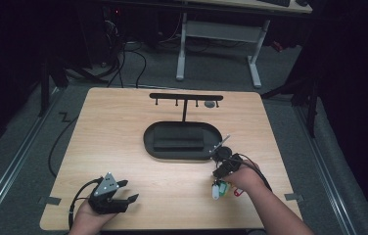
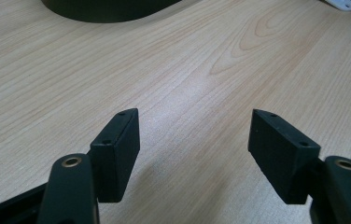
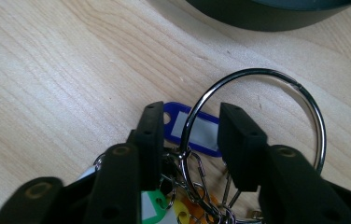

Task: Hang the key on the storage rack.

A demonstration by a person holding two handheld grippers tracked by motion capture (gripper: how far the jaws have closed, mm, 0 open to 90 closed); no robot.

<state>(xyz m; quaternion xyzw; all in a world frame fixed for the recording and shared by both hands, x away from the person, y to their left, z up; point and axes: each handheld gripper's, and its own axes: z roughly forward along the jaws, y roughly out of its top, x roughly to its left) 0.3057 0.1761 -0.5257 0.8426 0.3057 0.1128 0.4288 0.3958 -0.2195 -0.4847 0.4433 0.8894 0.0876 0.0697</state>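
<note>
Dark room, pale wood table [image 1: 123, 147]. Our right claw [image 3: 185, 135] has its jaws apart, straddling the ring [image 3: 257, 116] of tagged keys [image 1: 222, 188]; a grasp looks underway. Next: close, lift. Tray [image 1: 148, 139] and rack [image 1: 186, 97] ahead. Left claw [image 2: 194, 149] gapes, idle.

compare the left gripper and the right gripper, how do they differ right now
The left gripper has its jaws spread wide with only bare table between them; the right gripper has its jaws closer together, straddling the metal key ring. The left sits near the table's front edge, far from the black tray; the right is beside the tray, over the coloured key tags. Both have black jaws and are hand-held.
</note>
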